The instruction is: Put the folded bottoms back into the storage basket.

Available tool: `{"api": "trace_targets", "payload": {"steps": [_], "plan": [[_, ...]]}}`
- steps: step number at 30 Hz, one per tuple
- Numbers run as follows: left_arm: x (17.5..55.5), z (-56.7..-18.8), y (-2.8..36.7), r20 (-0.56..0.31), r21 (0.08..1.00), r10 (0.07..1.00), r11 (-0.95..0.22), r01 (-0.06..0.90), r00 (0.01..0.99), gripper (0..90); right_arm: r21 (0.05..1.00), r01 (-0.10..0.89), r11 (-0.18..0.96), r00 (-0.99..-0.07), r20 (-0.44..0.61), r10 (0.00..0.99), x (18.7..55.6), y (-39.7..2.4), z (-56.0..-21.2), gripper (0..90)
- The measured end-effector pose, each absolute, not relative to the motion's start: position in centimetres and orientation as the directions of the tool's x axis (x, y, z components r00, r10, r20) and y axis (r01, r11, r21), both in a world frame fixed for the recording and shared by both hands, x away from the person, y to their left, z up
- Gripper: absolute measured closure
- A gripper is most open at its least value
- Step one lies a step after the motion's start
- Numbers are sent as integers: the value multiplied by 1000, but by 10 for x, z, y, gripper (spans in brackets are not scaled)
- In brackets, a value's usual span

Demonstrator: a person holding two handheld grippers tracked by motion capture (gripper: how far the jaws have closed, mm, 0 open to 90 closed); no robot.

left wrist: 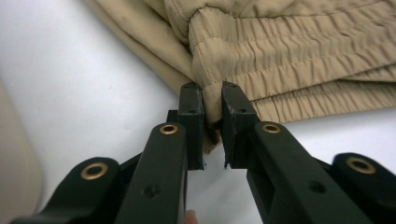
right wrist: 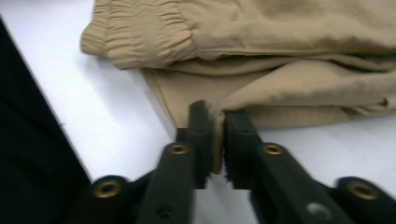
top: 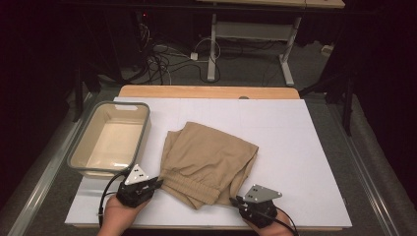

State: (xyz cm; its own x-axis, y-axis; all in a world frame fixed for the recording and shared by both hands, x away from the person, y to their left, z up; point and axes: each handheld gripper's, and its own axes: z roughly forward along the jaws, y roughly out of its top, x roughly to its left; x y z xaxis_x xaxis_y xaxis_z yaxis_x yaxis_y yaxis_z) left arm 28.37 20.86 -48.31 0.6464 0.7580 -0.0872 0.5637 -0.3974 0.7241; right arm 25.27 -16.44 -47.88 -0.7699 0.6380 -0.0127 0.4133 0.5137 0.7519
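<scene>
Folded tan shorts (top: 206, 160) with an elastic waistband lie mid-table on the white board (top: 305, 147). My left gripper (top: 156, 184) sits at the near left corner of the shorts. In the left gripper view its jaws are shut on the waistband corner of the shorts (left wrist: 289, 60), with the gripper (left wrist: 212, 95) pinching cloth between them. My right gripper (top: 235, 200) is at the near right corner. In the right gripper view that gripper (right wrist: 215, 114) is shut on a fold of the shorts (right wrist: 280, 84) at their edge.
A grey-rimmed, cream plastic tub (top: 81, 164) stands empty at the left of the board, close to my left gripper. Beyond the board are the wooden table edge (top: 206, 91), floor cables and a desk frame. Bare white board lies to the right.
</scene>
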Motion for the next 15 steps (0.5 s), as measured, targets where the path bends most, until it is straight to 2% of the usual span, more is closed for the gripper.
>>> {"api": "trace_targets", "payload": {"steps": [1,2,3,4,5,6,7,9,10,11,13,14,15], "plan": [[285,-485,209,-89,726,757,-396,563,647,786,757,405,512,-775,-13,632,252,-164,-478,745],[285,-486,210,-96,724,758,-391,568,645,786,757,405,512,-775,-13,632,252,-164,-478,745],[286,-488,210,-97,730,758,-386,564,645,787,786,404,468,-778,27,627,253,-169,-473,646],[285,-489,210,-93,732,757,-388,560,647,787,798,405,446,-773,39,633,253,-172,-470,601],[285,-489,210,-93,732,757,-388,560,647,787,798,405,446,-773,39,633,253,-172,-470,601],[286,-490,211,-91,735,755,-389,555,649,787,812,399,425,-767,41,641,254,-176,-467,562],[286,-491,212,-101,738,755,-380,558,647,786,839,369,400,-747,12,665,255,-184,-460,472],[286,-491,211,-94,738,756,-384,555,648,786,847,360,392,-736,0,677,256,-186,-458,450],[285,-491,210,-83,739,756,-390,549,649,787,865,356,353,-709,4,705,261,-195,-456,373],[285,-491,210,-83,739,756,-390,549,649,786,865,356,353,-709,4,705,261,-195,-456,373],[285,-491,211,-91,740,755,-385,551,650,787,883,358,305,-671,16,741,269,-205,-457,285],[285,-491,211,-91,740,755,-385,551,650,787,883,358,305,-671,16,741,269,-205,-457,285],[285,-491,212,-97,740,754,-382,554,650,787,887,354,297,-647,3,763,276,-210,-459,241]]}}
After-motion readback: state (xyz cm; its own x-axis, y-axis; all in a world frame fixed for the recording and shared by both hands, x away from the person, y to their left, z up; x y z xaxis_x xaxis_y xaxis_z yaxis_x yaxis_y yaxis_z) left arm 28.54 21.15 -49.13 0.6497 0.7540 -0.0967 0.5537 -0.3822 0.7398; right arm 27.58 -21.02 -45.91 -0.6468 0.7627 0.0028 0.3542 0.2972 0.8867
